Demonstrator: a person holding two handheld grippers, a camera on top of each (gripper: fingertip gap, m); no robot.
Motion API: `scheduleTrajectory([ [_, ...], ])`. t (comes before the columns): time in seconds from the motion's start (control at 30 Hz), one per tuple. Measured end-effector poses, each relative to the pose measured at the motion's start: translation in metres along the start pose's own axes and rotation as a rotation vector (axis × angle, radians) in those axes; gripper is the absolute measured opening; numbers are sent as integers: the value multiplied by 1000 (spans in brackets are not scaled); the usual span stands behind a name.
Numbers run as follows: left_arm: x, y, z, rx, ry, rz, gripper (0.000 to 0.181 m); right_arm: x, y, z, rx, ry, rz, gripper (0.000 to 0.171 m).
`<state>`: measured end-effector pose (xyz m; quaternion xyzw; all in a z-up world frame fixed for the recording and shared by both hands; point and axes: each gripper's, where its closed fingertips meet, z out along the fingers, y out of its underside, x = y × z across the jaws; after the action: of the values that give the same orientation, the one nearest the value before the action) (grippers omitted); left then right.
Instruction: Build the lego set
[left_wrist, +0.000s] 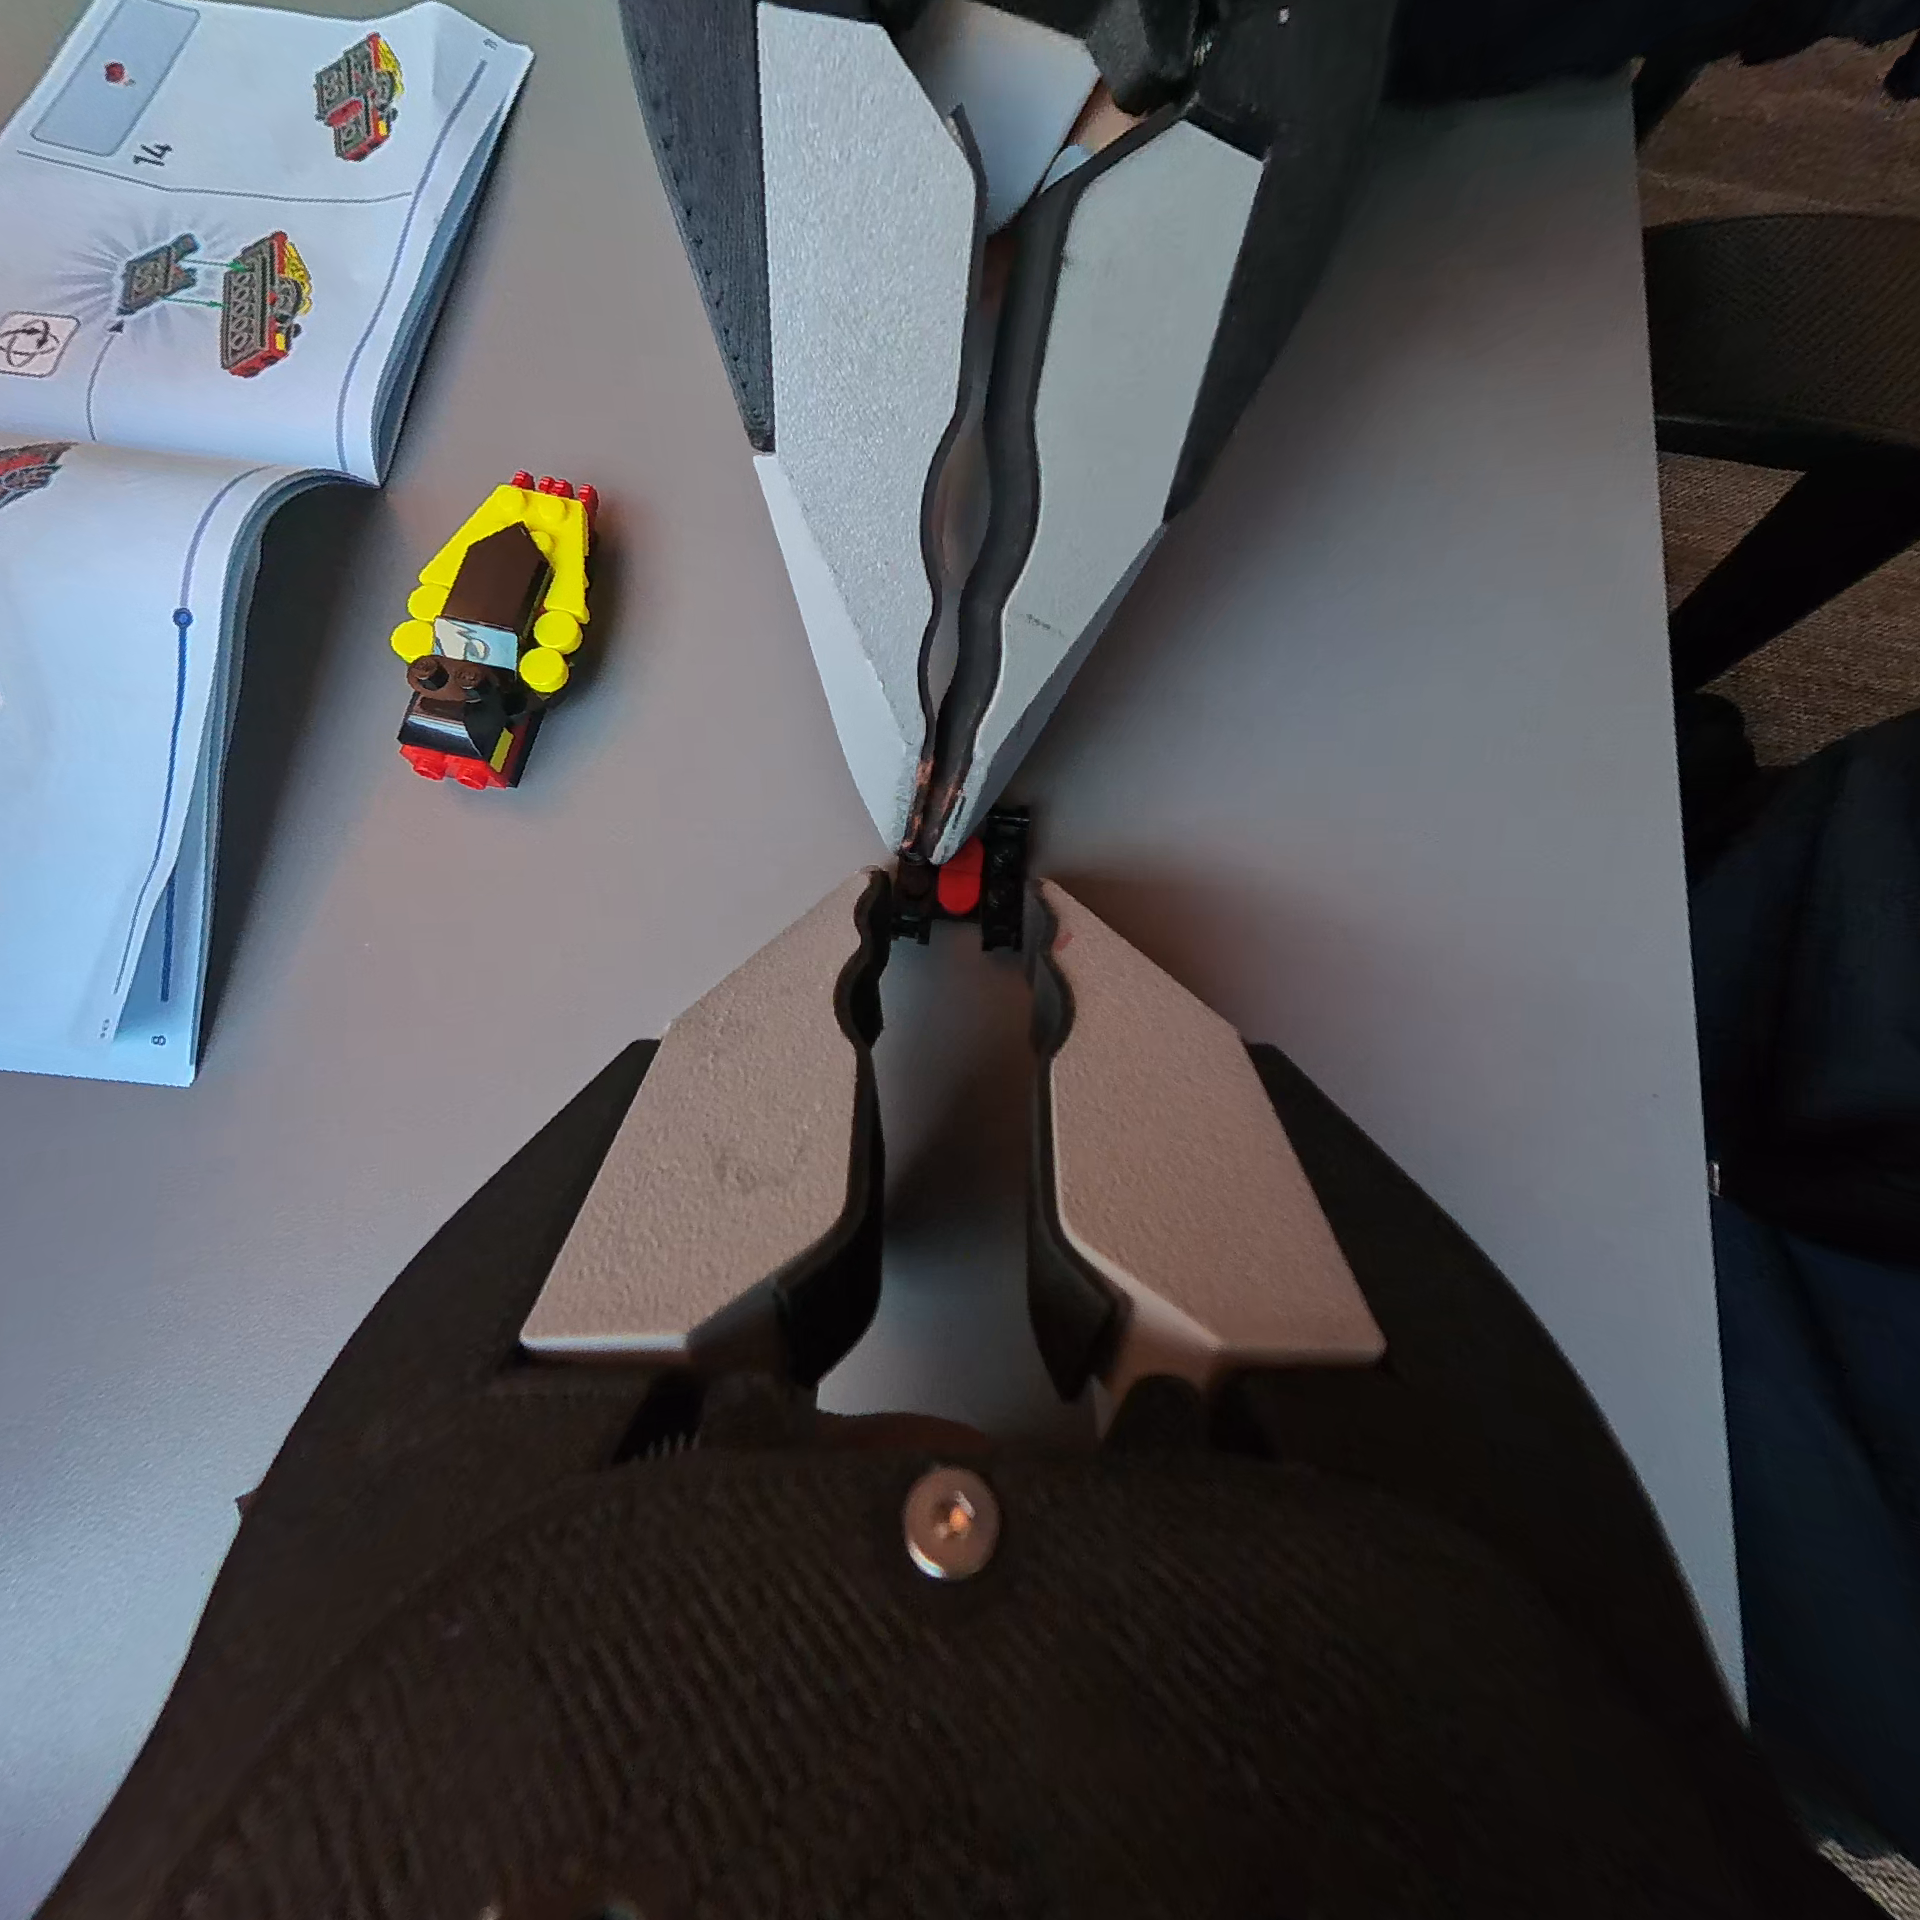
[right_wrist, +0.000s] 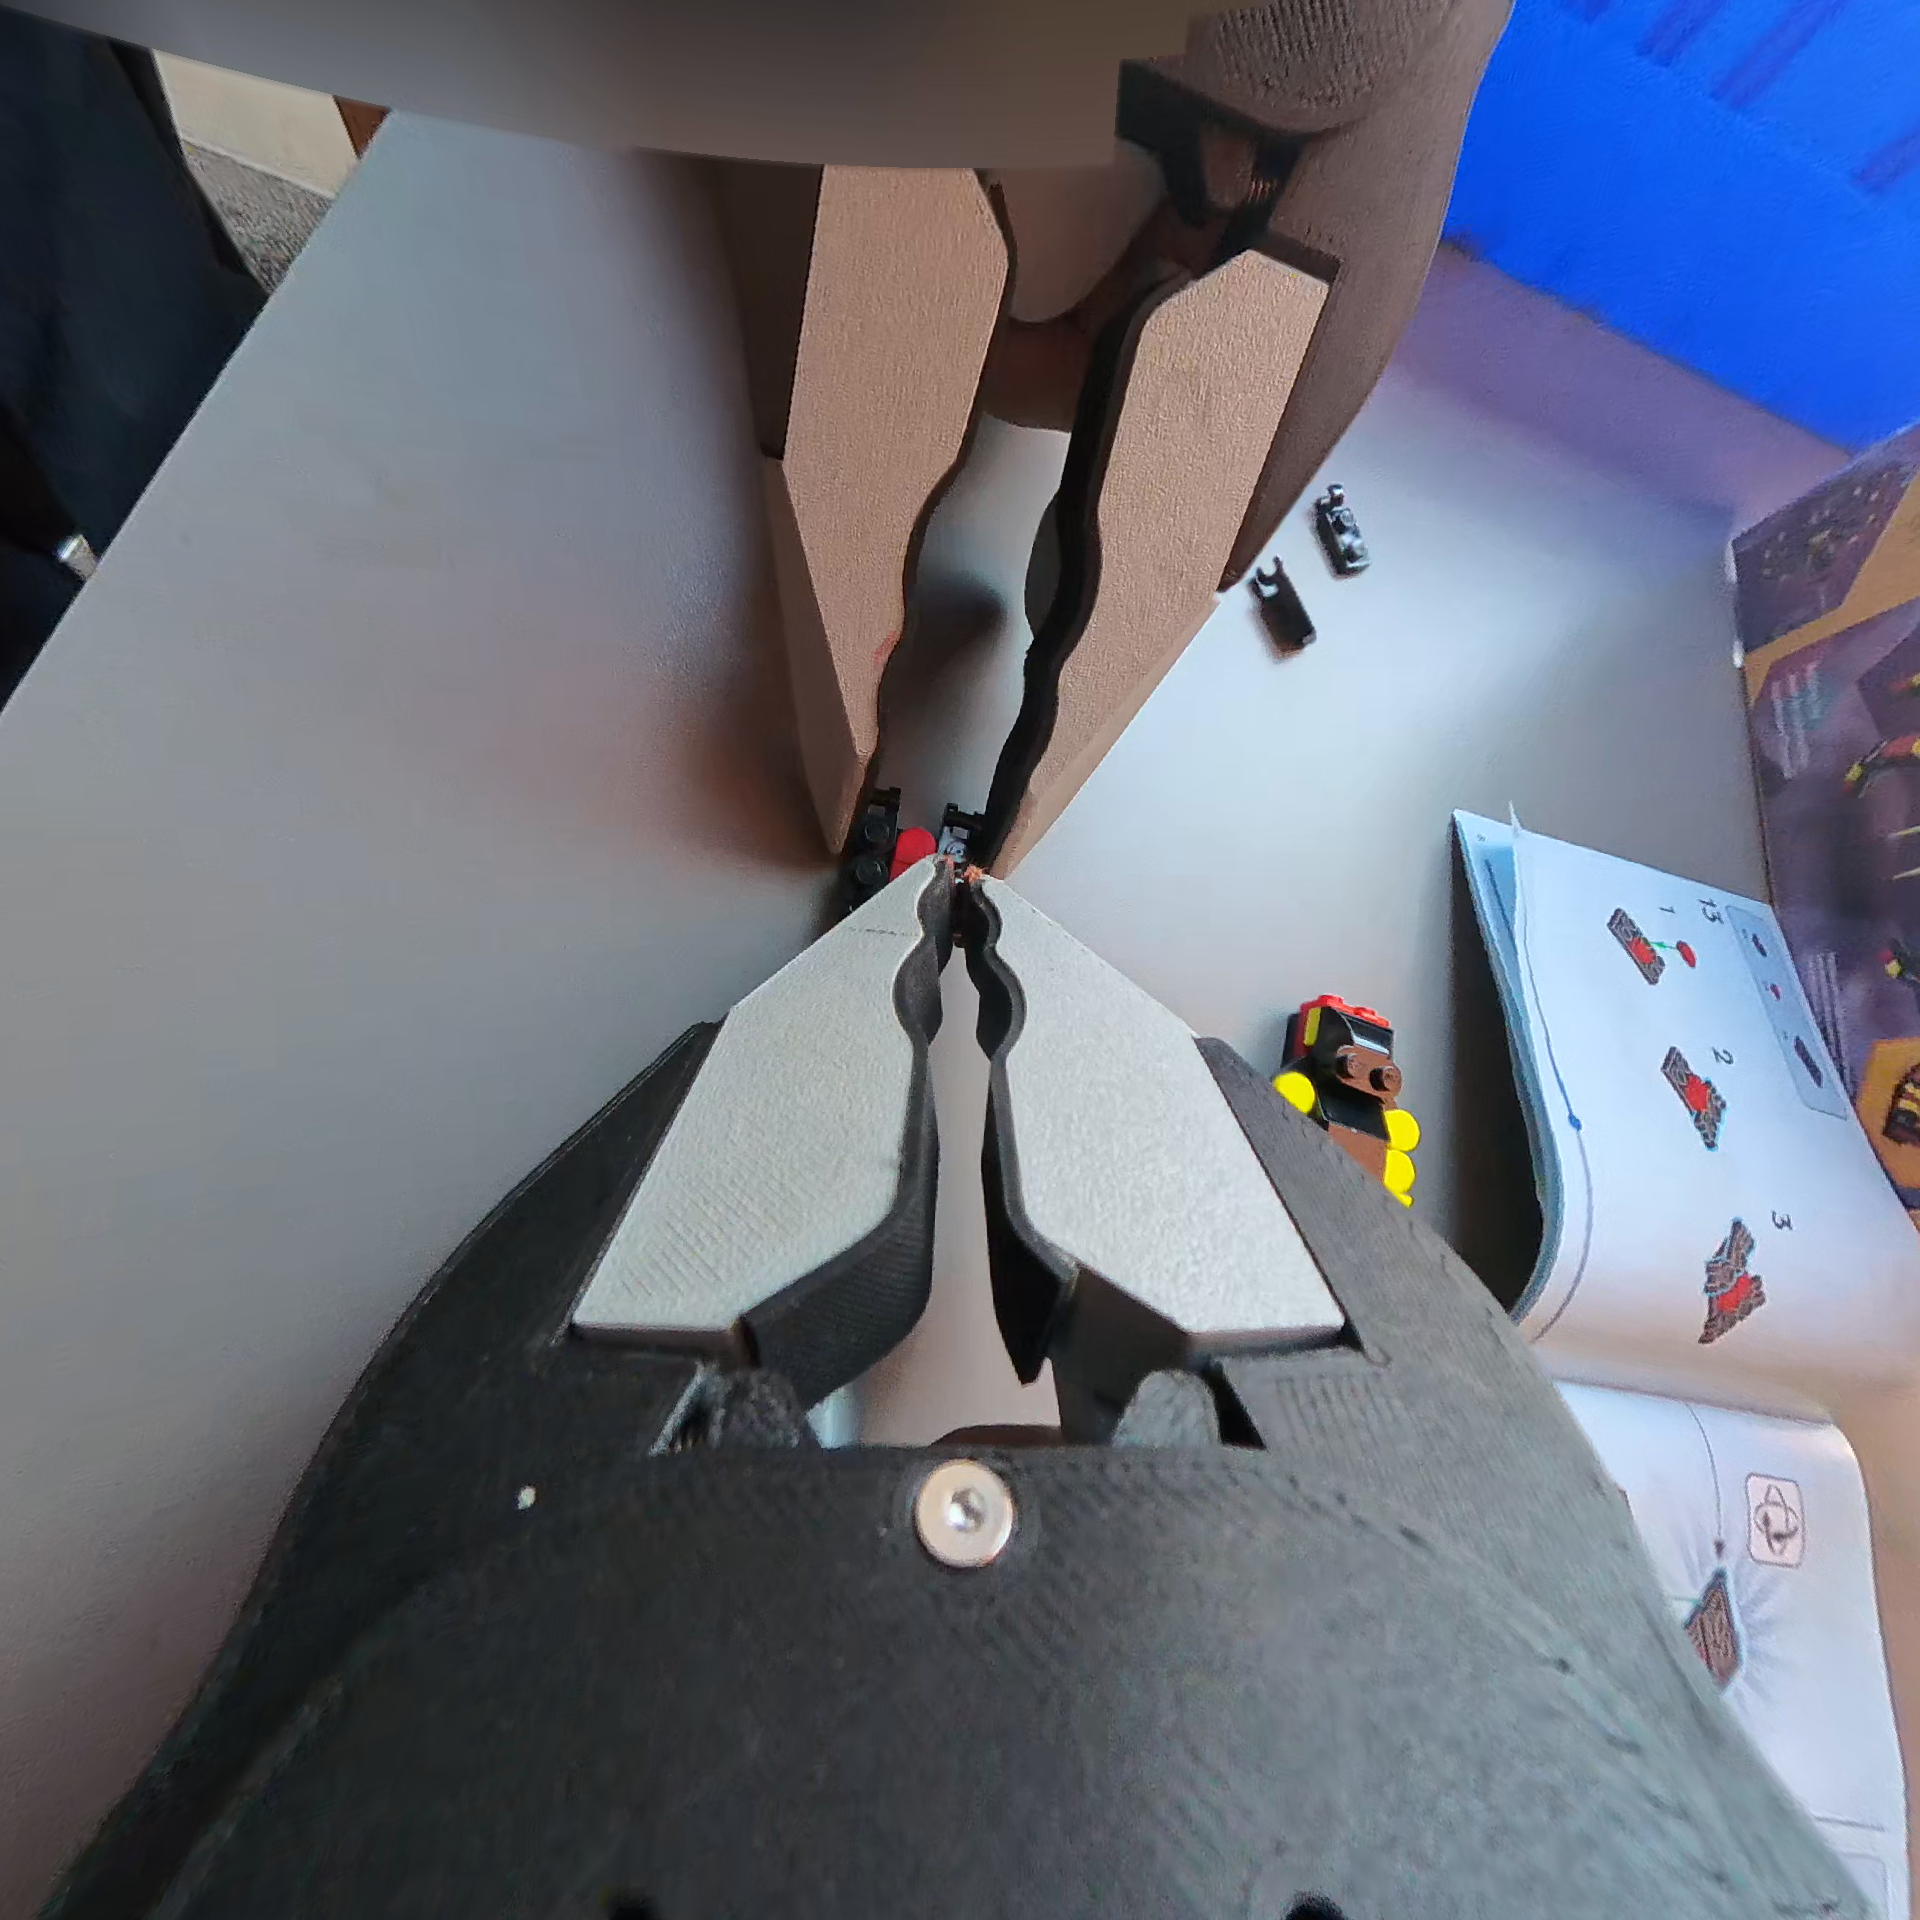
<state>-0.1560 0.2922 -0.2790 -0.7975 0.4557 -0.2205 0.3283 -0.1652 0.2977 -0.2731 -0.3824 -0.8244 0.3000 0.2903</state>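
My left gripper is shut on a small black-and-red lego assembly, held between its fingertips just above the grey table. My right gripper comes in from the opposite side, tip to tip with the left. It is shut on a tiny dark piece that touches the assembly's edge. In the right wrist view the assembly sits between the left gripper's fingers. A yellow, black and red lego model lies on the table apart from both grippers. It also shows in the right wrist view.
An open instruction booklet lies beside the model and also shows in the right wrist view. Two loose black pieces lie beyond the left gripper. The lego box stands behind the booklet. The table edge runs close by, with a chair beyond. The tips of both grippers are at nearly the same place.
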Motion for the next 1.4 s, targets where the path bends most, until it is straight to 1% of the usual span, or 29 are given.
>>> scheduleTrajectory([
  [0.07, 1, 0, 0, 0, 2, 4, 23, 0, 0, 0, 20, 3, -22, 0],
  [0.17, 1, 0, 0, 0, -2, 11, 24, -1, -1, 0, 43, -15, 12, 0],
  [0.57, 1, 0, 0, 0, -6, 17, 24, -3, -1, -3, 46, -63, 74, 0],
  [0.63, 1, 0, 0, 0, -6, 17, 24, -4, -1, -3, 46, -76, 88, 3],
  [0.9, 1, -1, 0, -1, -6, 16, 24, -2, 0, -2, 30, -86, 149, 0],
  [1.07, 1, -1, 0, -1, -6, 14, 24, -2, 1, -2, -44, -82, 162, 0],
  [1.4, 1, -1, 1, -2, -7, 10, 23, -2, 2, 0, -208, -26, 91, 0],
])
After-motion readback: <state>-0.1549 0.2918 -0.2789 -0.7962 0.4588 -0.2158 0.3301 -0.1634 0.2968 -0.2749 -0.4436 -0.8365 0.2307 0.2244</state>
